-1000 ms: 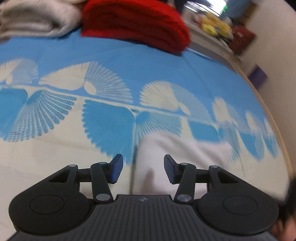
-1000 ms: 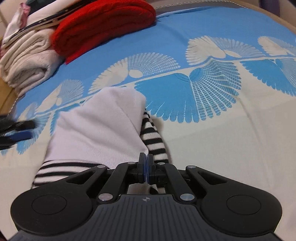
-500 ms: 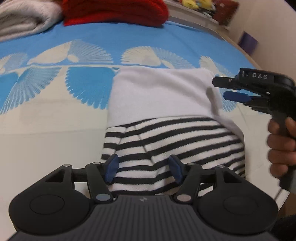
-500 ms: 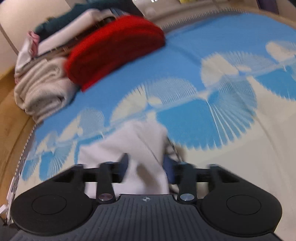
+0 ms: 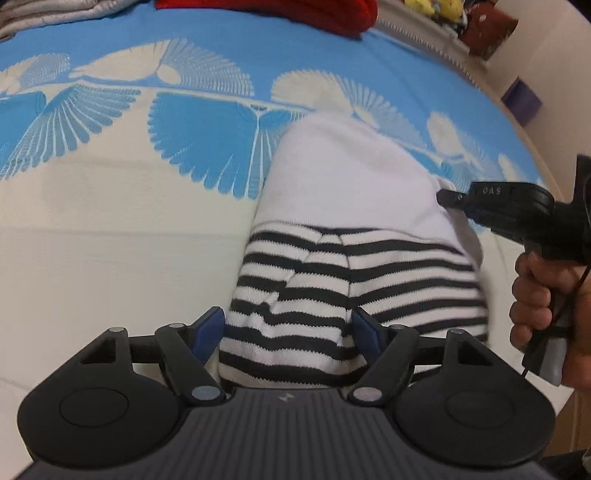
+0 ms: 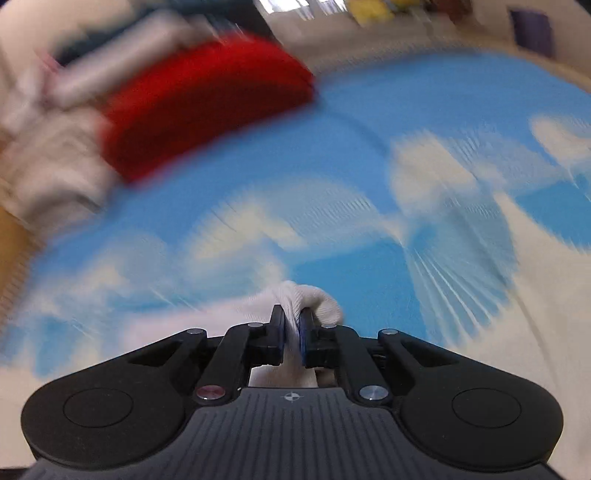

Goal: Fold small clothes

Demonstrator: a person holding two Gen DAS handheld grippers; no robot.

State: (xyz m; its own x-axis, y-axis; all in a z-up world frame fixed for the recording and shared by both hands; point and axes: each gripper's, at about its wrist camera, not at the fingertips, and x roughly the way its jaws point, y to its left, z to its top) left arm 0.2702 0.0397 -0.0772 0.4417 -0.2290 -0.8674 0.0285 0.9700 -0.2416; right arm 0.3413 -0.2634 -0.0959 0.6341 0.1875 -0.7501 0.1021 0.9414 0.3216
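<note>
Partly folded: white half of the striped garment laid over on the blue fan-pattern cloth, striped hem exposed. Left gripper opening wide around the hem, pads not pressing. Right gripper closing, pinching a white fabric edge. Further folding left, apparently.

On the bedspread the folded garment lies right of centre. Its striped end sits at six o'clock, between the fingers of the left gripper. The right gripper comes in at three o'clock, at the garment's right edge. A stack of folded clothes lies behind, at twelve o'clock.
</note>
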